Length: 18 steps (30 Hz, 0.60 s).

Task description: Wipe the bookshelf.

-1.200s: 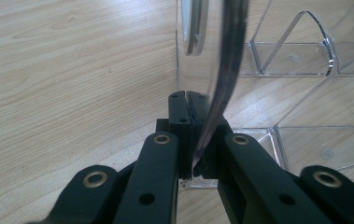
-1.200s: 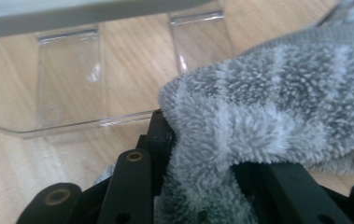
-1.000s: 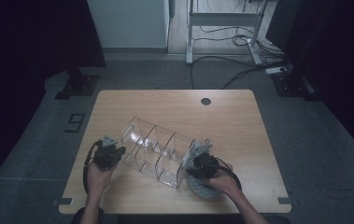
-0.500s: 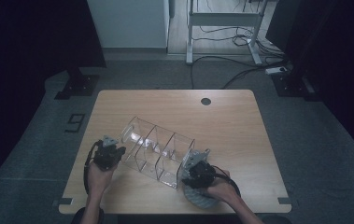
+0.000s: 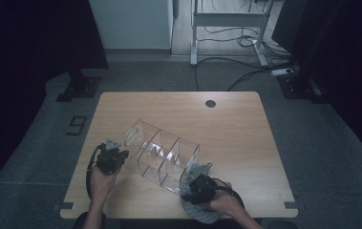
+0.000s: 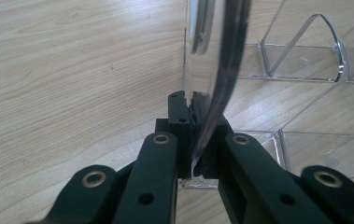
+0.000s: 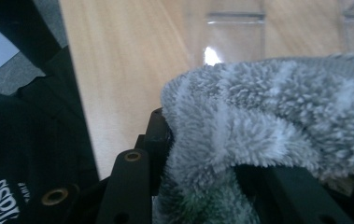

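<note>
Worktop (image 5: pixel 245 138): light wood, fine lengthwise grain, with one dark round hole near its far edge.
Organiser (image 5: pixel 162 155): clear, colourless plastic; its edges catch pale highlights.
Cloth (image 7: pixel 268 116): grey fluffy pile with paler grey stripes.
Left tool (image 6: pixel 194 140): black jaws with brass-coloured rivets.
Right tool (image 7: pixel 202 154): black, same brass-coloured rivets.
Floor (image 5: pixel 49 143): dull grey, with a dark mark like a "9" off the worktop's left edge.
</note>
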Each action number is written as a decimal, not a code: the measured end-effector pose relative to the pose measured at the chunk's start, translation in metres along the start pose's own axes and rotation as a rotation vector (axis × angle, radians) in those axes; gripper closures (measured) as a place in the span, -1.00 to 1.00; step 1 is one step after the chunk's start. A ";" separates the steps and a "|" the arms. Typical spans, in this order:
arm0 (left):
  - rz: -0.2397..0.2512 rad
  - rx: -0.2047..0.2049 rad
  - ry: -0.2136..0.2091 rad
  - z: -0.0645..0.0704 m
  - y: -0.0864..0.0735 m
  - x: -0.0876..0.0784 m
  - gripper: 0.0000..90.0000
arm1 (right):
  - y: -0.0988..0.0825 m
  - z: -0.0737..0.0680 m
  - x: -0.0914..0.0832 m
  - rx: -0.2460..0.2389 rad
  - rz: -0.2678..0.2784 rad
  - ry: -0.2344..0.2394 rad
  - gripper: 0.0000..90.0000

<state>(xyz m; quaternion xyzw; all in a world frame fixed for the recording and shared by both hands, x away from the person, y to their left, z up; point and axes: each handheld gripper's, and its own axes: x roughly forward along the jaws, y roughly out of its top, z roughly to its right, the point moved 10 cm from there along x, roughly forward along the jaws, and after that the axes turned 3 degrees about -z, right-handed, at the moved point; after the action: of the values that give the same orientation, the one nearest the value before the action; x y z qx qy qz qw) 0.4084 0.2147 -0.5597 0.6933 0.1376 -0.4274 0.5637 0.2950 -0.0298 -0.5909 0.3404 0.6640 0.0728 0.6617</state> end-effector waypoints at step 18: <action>0.018 -0.005 -0.041 0.000 0.000 0.000 0.92 | 0.001 0.026 -0.035 0.049 0.040 -0.072 0.50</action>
<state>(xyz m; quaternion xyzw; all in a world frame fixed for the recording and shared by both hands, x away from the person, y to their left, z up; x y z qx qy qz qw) 0.4082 0.2149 -0.5600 0.6841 0.1209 -0.4359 0.5721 0.3161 -0.0575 -0.5643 0.3721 0.6345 0.0574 0.6750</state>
